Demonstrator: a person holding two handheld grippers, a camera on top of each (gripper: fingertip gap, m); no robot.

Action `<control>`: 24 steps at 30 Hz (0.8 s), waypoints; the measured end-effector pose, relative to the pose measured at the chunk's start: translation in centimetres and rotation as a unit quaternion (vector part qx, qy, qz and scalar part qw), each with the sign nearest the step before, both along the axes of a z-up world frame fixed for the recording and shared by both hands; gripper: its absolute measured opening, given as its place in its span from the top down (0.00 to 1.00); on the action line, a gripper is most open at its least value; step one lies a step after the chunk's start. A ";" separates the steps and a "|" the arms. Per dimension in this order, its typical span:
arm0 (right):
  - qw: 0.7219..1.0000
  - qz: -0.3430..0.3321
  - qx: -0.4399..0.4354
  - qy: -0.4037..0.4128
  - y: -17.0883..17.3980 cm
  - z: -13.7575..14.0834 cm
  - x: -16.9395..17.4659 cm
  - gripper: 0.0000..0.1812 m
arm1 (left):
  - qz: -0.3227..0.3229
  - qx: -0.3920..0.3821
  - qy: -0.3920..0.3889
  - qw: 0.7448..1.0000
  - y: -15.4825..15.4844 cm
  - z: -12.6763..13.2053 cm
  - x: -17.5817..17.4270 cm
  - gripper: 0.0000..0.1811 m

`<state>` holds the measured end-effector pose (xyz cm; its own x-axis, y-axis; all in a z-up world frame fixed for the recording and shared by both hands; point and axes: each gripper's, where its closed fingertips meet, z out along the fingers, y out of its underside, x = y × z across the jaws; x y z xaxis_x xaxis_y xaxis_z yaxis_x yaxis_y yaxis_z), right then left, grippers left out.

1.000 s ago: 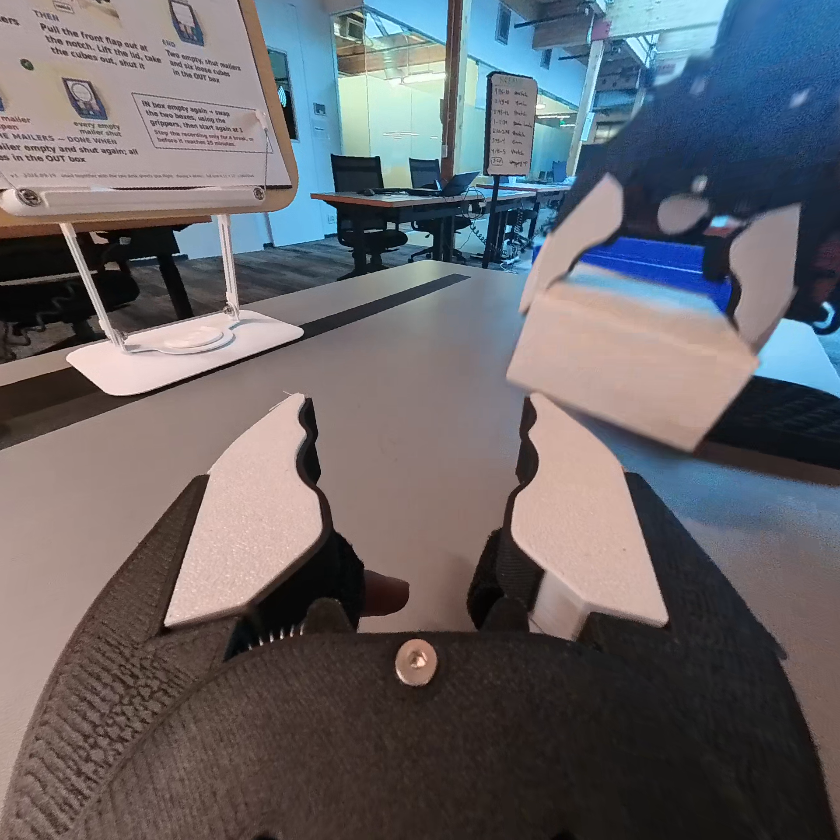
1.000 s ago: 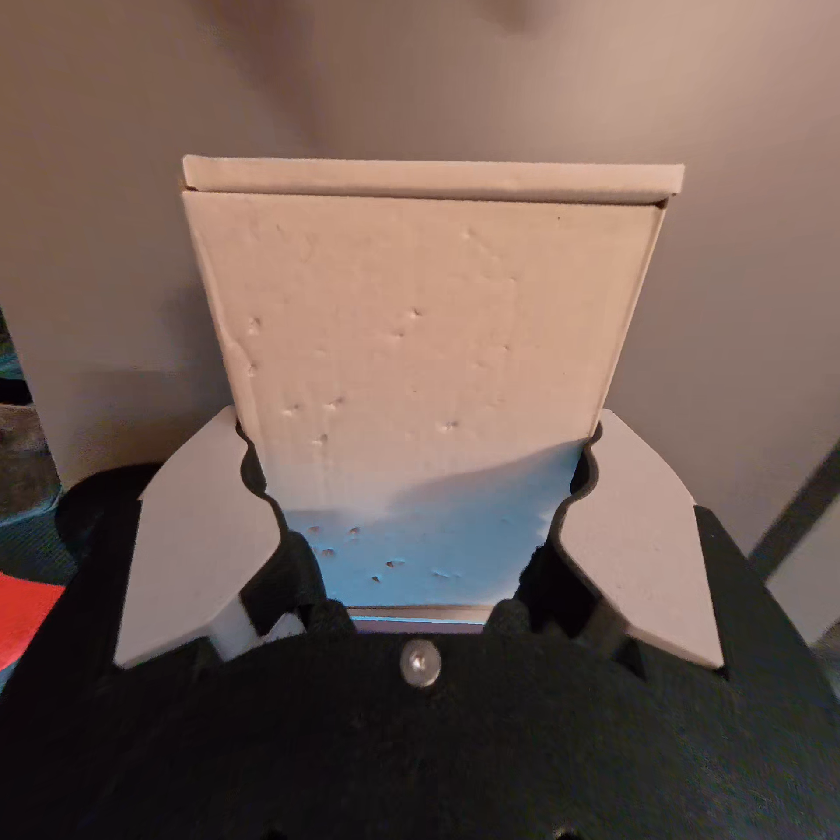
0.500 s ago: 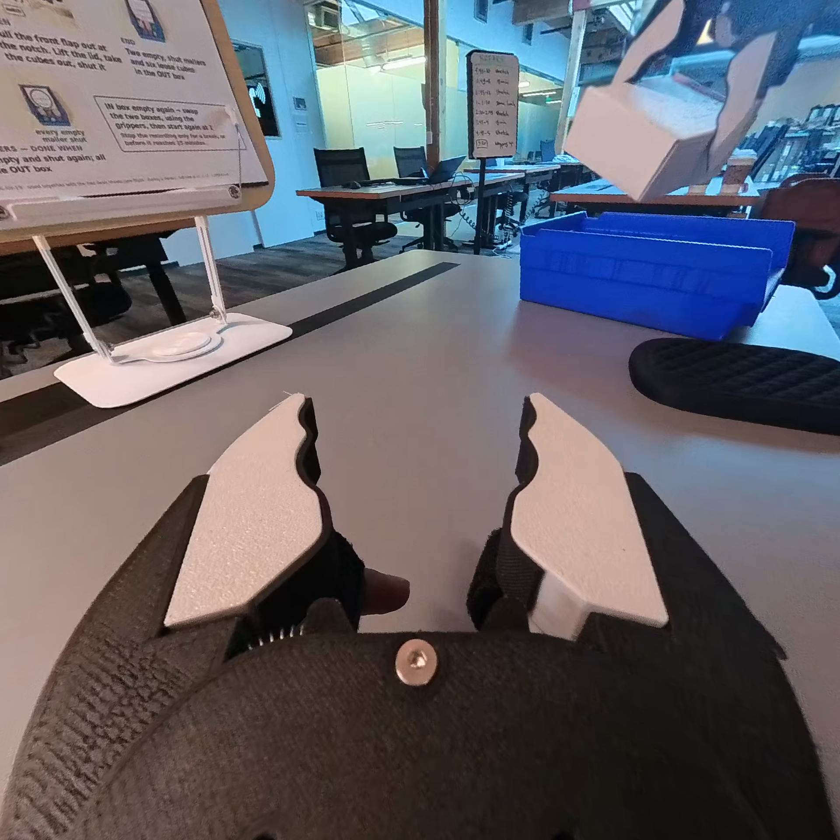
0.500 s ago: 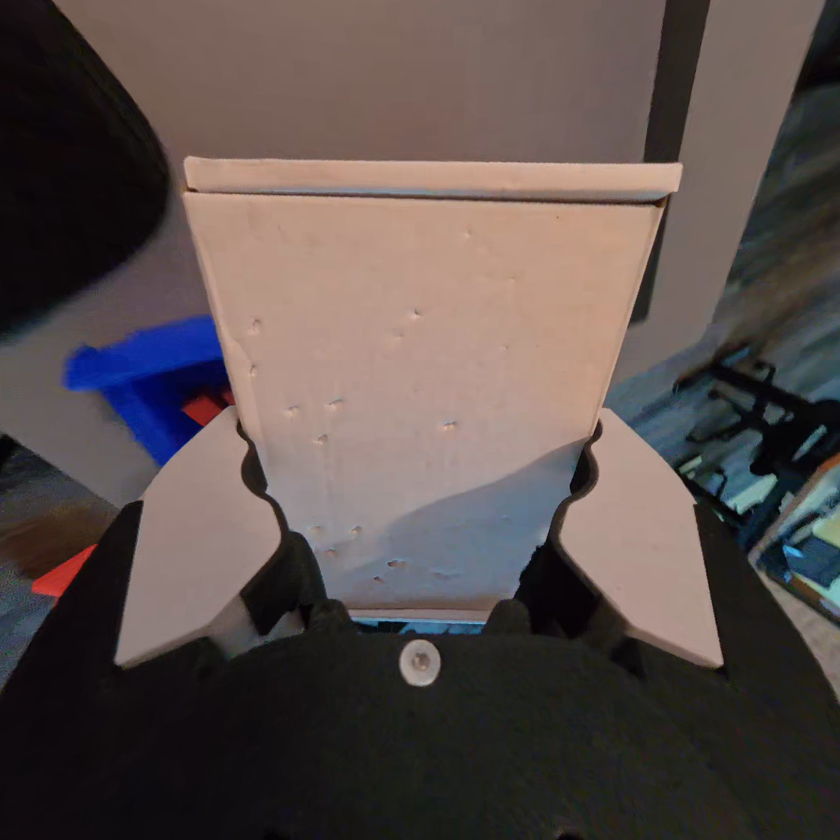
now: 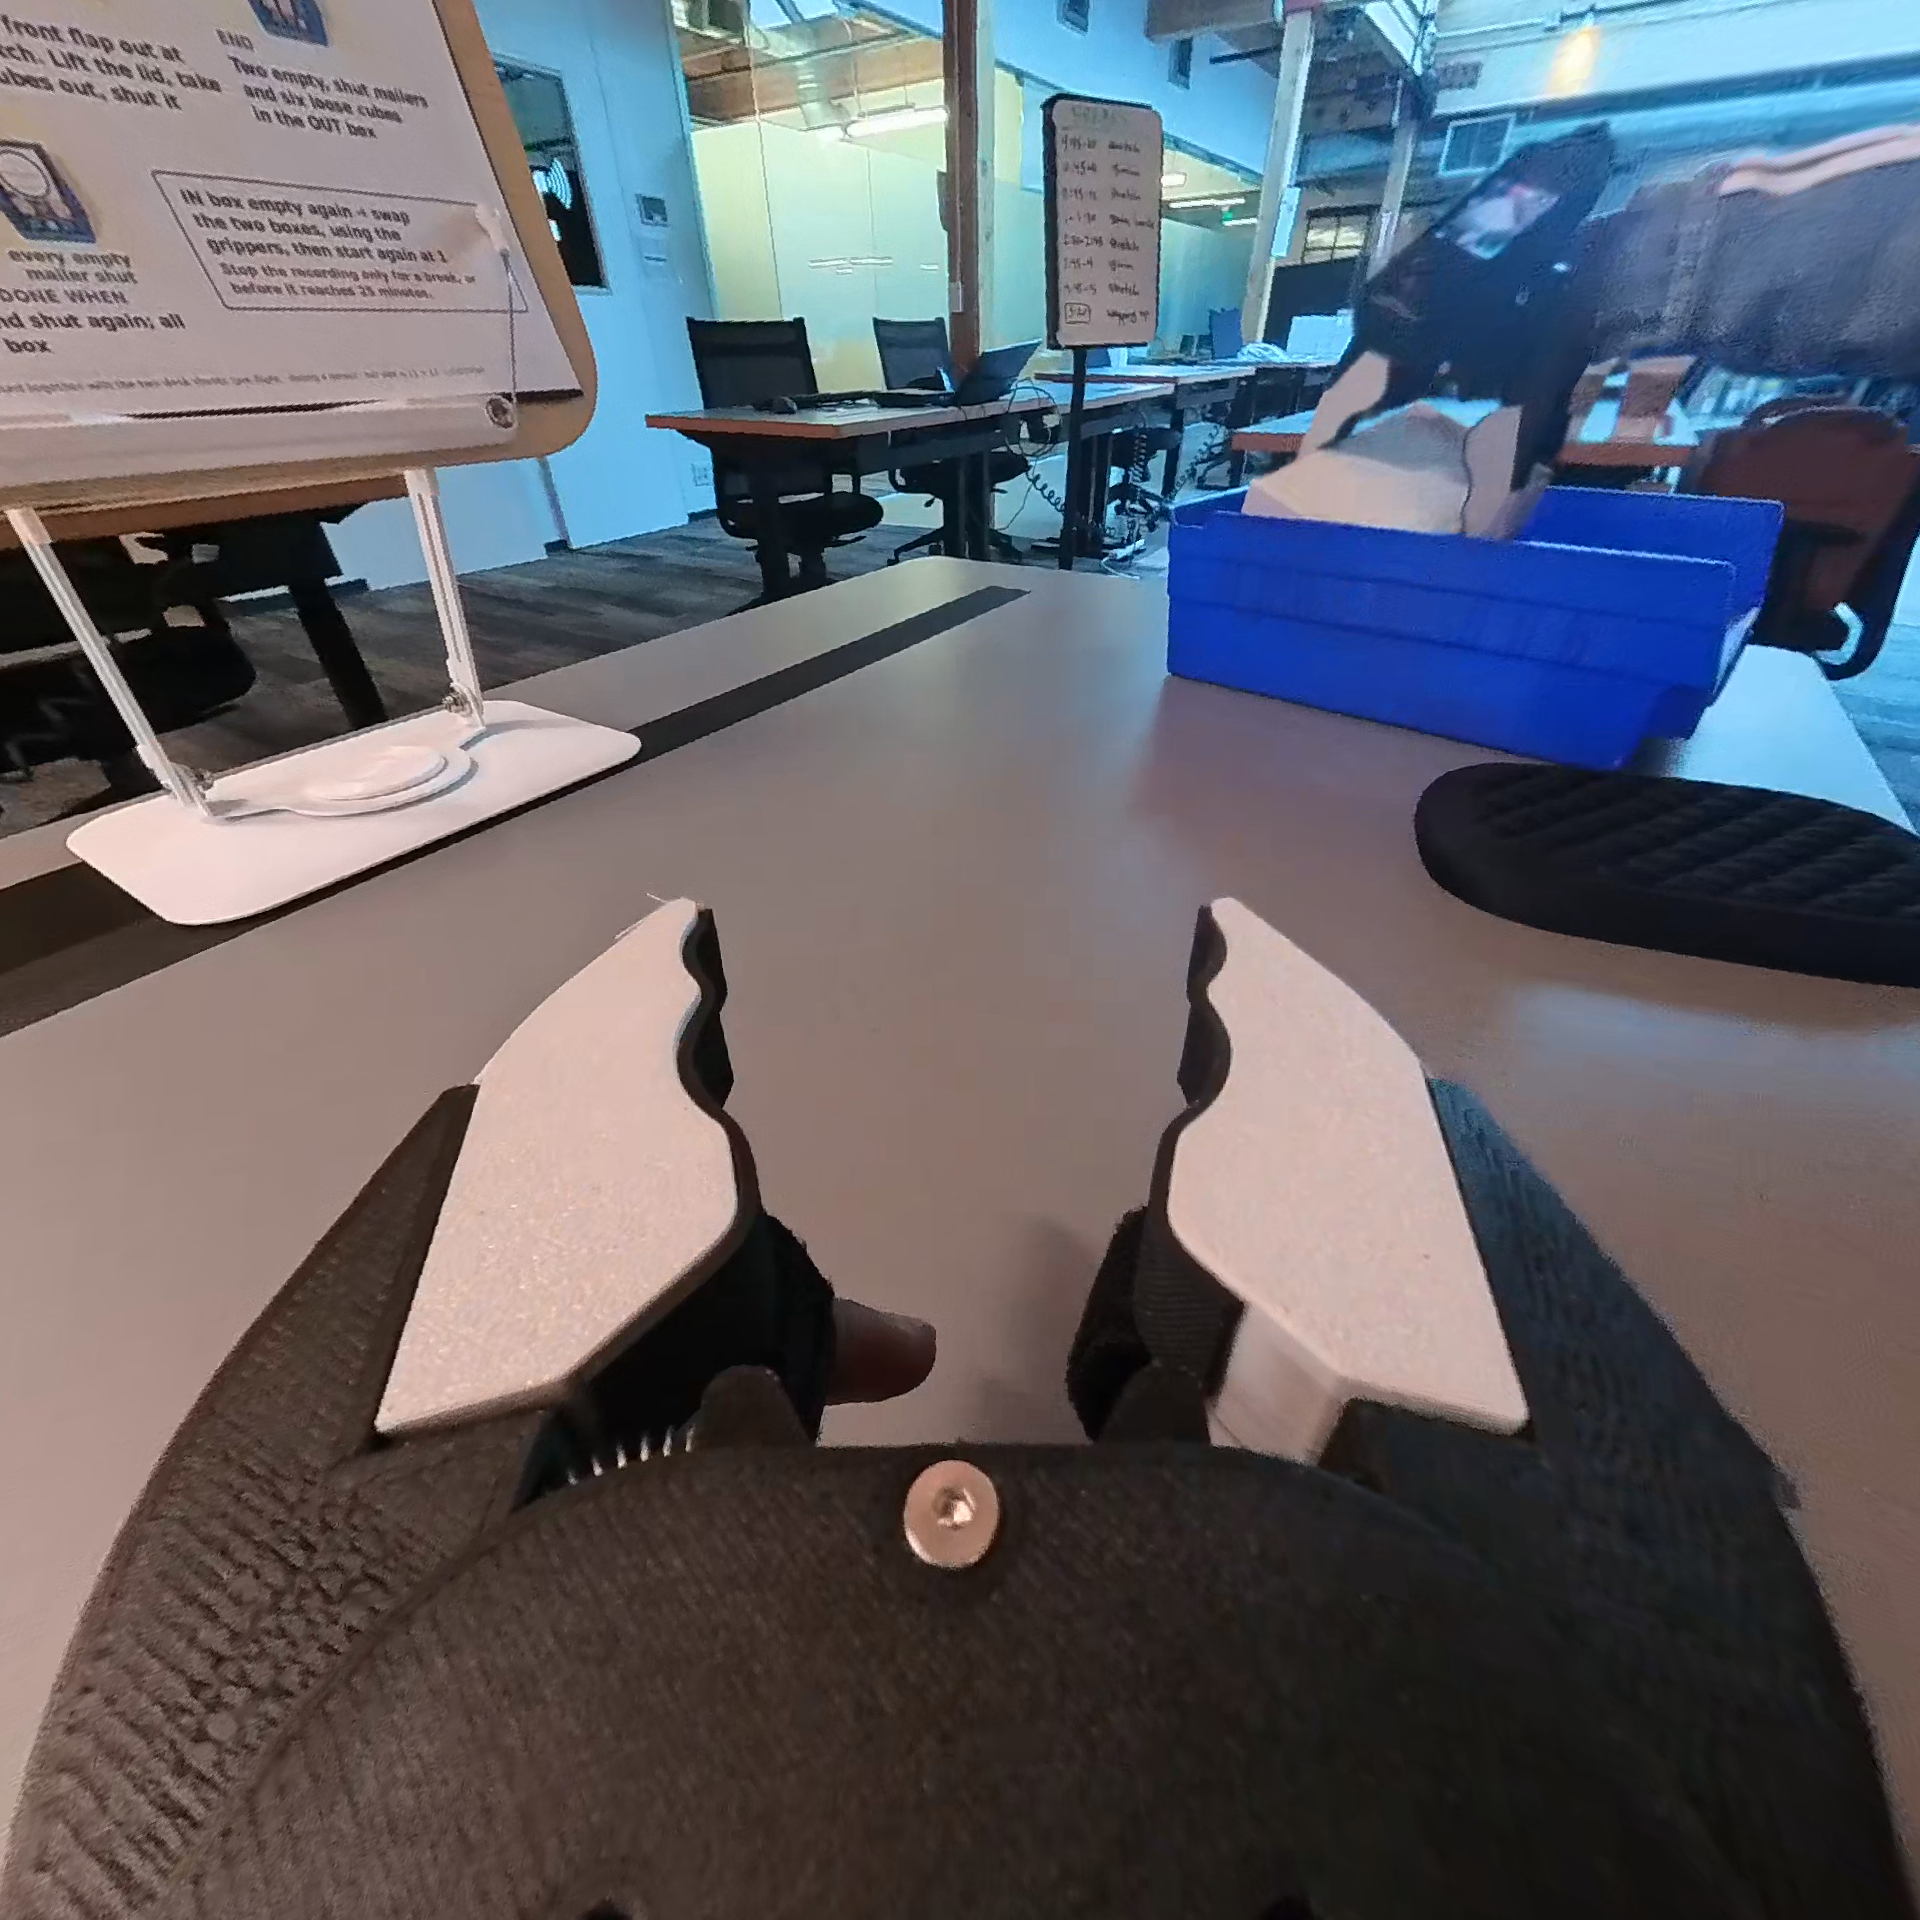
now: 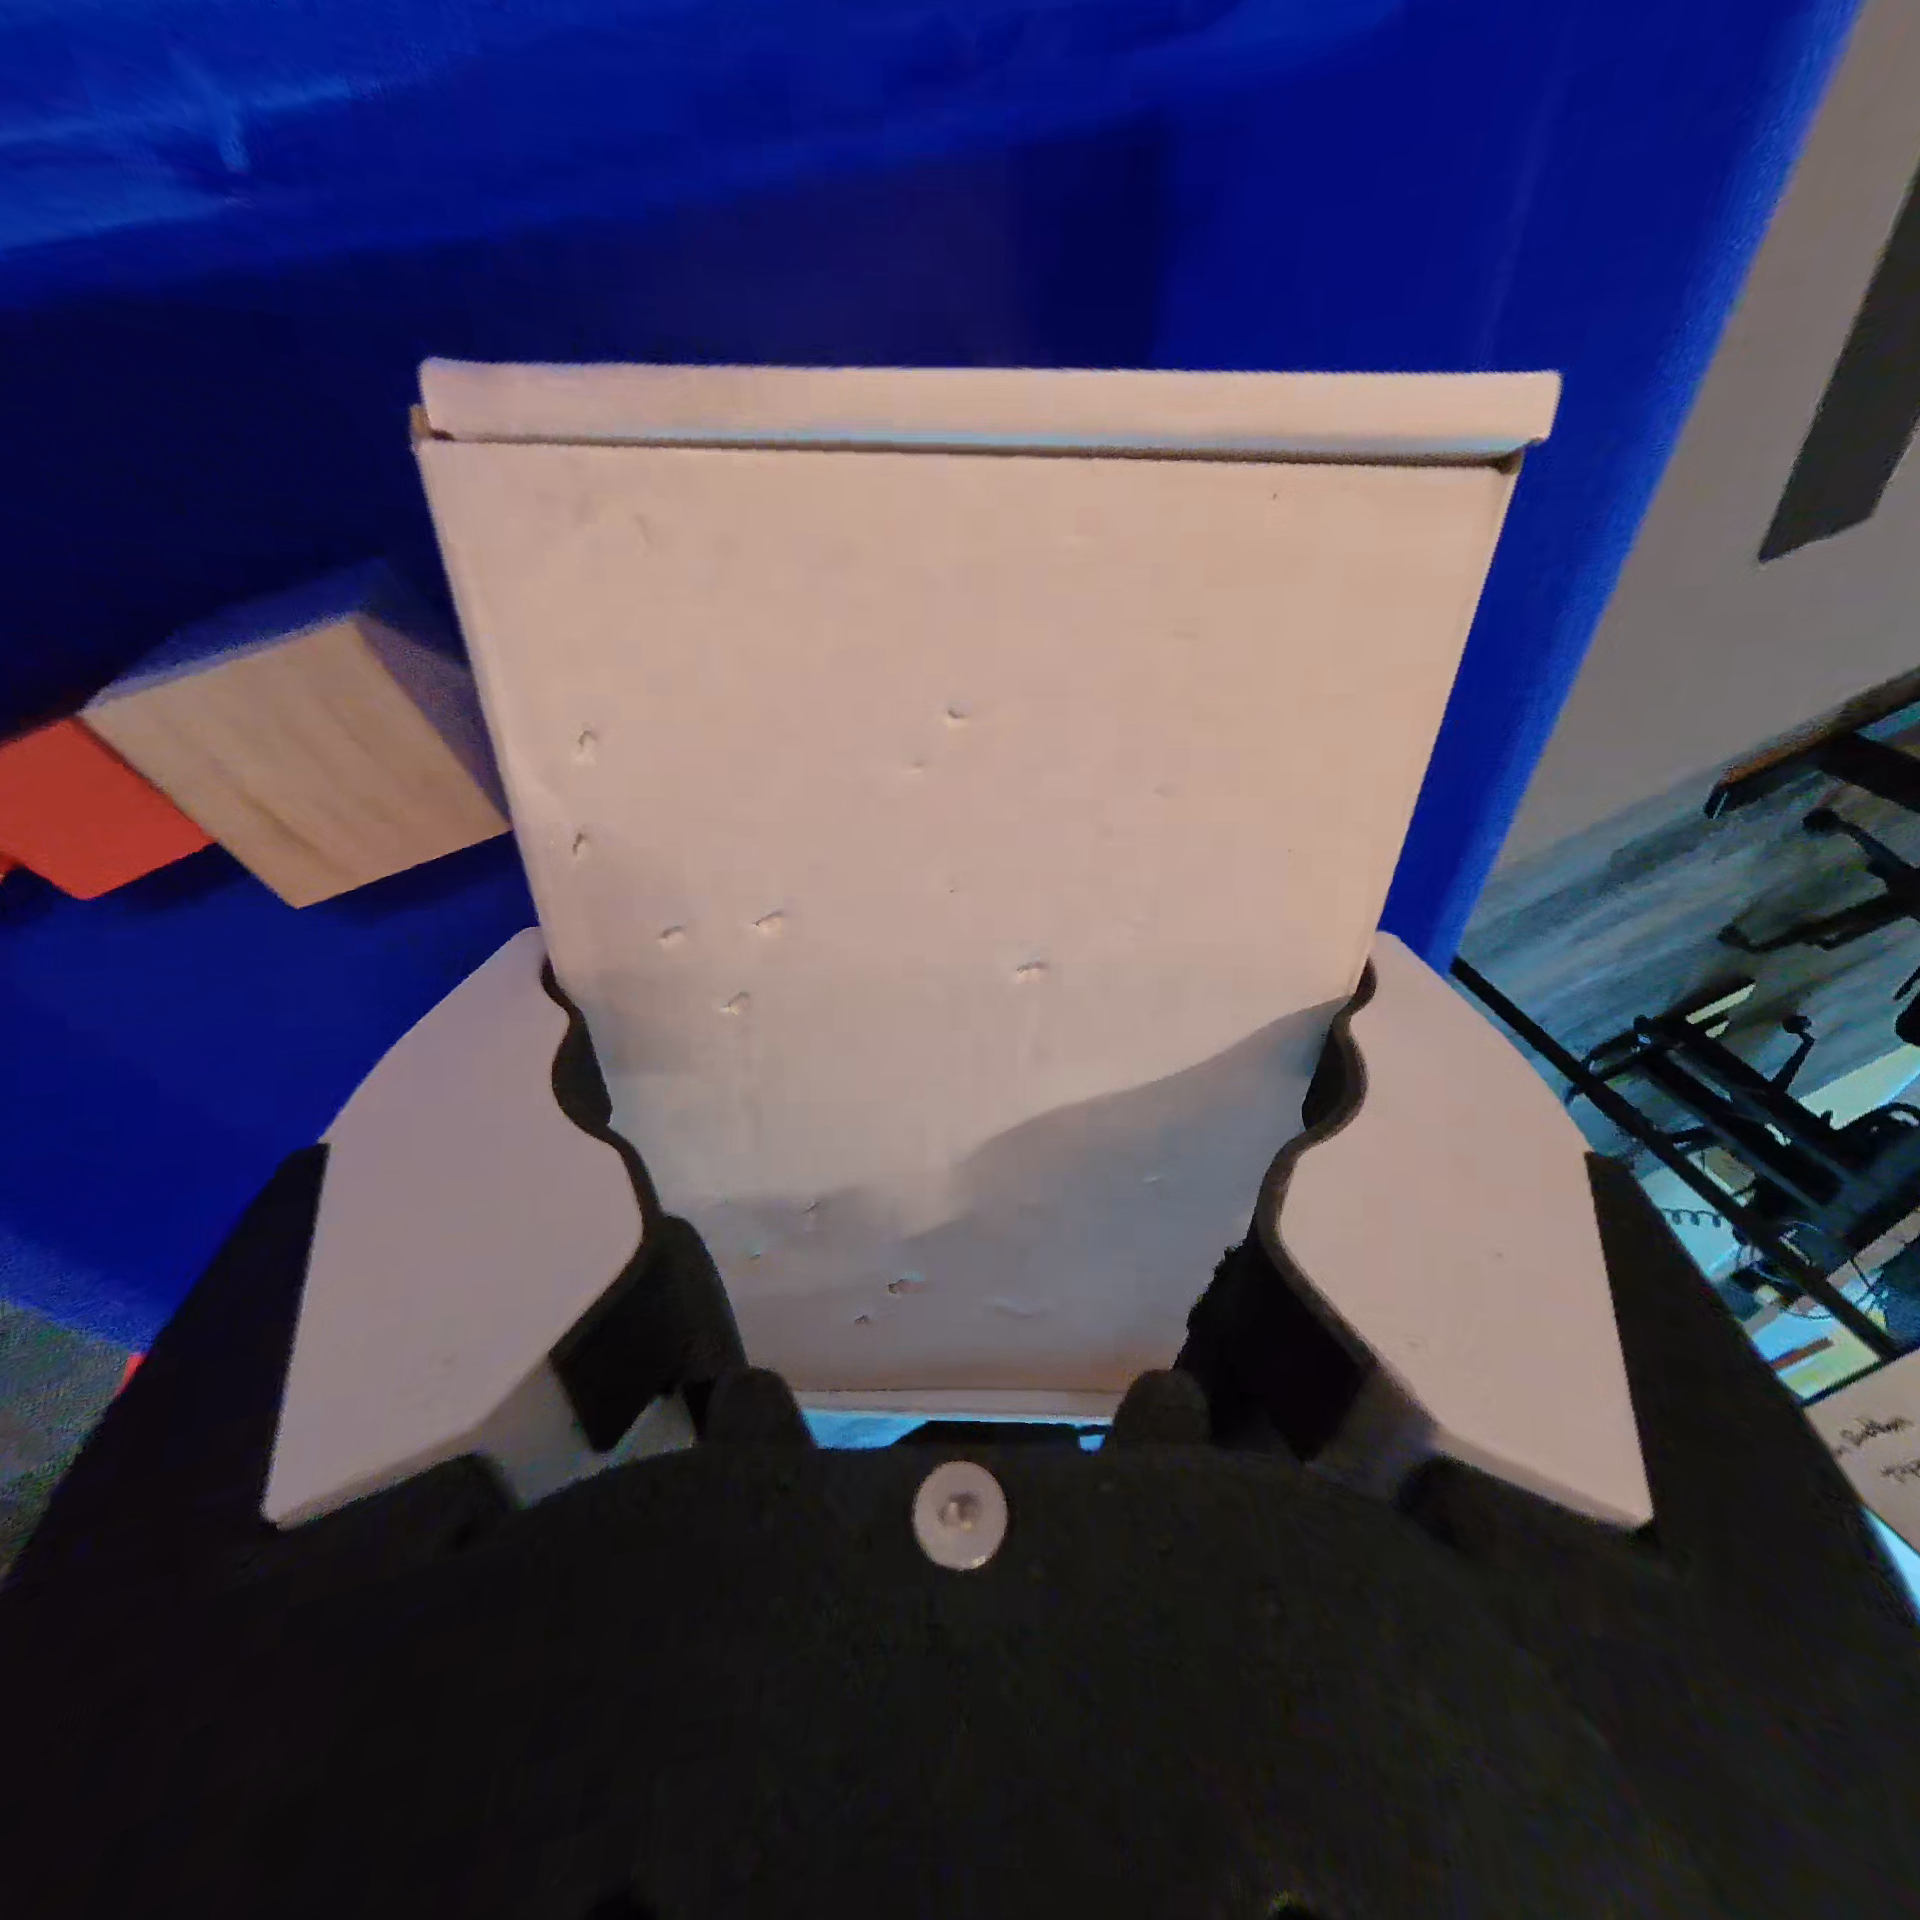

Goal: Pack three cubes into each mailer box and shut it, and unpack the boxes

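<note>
Our right gripper [image 6: 956, 987] pinches a shut white cardboard mailer box [image 6: 966, 831] by its two sides, the flat face pocked with small dents and the lid's folded edge running across the far end. Behind it spreads the smooth plastic wall of a blue bin [image 6: 727, 187], blurred and filling most of the right wrist view; to the box's left lie a pale wooden cube [image 6: 301, 748] with visible grain and a red cube [image 6: 83, 810], cut off by the frame edge, both partly hidden by the box. From the left wrist view we see the same box [image 5: 1371, 488] dipping behind the near wall of the bin [image 5: 1455, 623], which sits at the far right corner of the grey tabletop [image 5: 935, 779]; the right gripper [image 5: 1455, 457] and the sleeve behind it are smeared by motion, and the bin's inside is hidden. Our left gripper [image 5: 951, 935] hovers low over the bare tabletop with its white, wavy-edged fingers [image 5: 582, 1174] spread apart and holding nothing, set in a coarse black printed body. A black ribbed oval pad [image 5: 1683, 862] lies along the right edge, cut off by the frame. A white-based stand with a printed instruction sheet [image 5: 260, 208] rises at the left edge, its top out of view.
</note>
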<state>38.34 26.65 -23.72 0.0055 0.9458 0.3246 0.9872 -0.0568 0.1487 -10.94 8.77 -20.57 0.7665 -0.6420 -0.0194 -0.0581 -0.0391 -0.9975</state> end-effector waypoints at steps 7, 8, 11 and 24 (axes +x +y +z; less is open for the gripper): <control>0.999 0.019 -0.032 -0.001 0.5 -2.7 -0.8 0.27 | -0.002 0.000 0.012 1.000 0.0 -0.3 0.2 0.53; 0.999 0.022 -0.033 -0.005 0.6 -2.9 -0.8 0.26 | -0.002 -0.001 0.013 1.000 0.0 -0.3 0.2 0.53; 0.999 0.027 -0.041 -0.014 0.7 -3.3 -0.8 0.26 | -0.003 -0.001 0.014 1.000 0.0 -0.4 0.2 0.53; 0.998 0.049 -0.042 -0.022 1.5 -4.4 -1.4 0.27 | -0.003 -0.005 0.018 1.000 0.1 -0.6 0.2 0.53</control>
